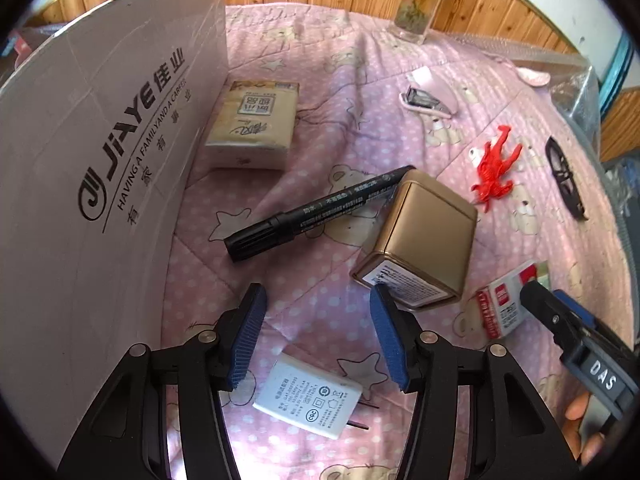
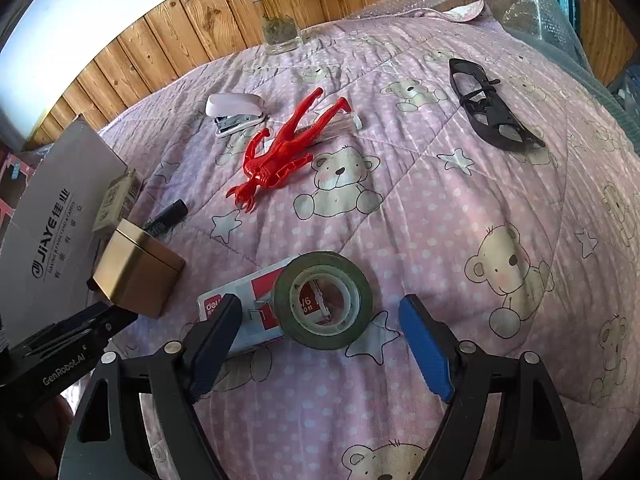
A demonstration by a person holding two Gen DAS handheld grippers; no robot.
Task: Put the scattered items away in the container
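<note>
A cardboard box (image 1: 92,168) stands at the left; it also shows in the right wrist view (image 2: 52,216). My left gripper (image 1: 318,332) is open and empty above a white charger (image 1: 310,398). Ahead lie a black marker (image 1: 316,212), a gold tin (image 1: 424,240) and a tissue pack (image 1: 254,124). My right gripper (image 2: 320,344) is open and empty, its jaws either side of a green tape roll (image 2: 324,306) resting on a red-and-white staple box (image 2: 248,312). A red figure (image 2: 280,148), a white stapler (image 2: 236,112) and black glasses (image 2: 486,106) lie farther off.
Everything lies on a pink bear-print quilt (image 2: 460,220). A glass jar (image 2: 280,28) stands at the far edge by a wooden wall (image 2: 180,28). Bubble wrap (image 2: 560,12) sits at the far right. The gold tin (image 2: 136,268) is left of the right gripper.
</note>
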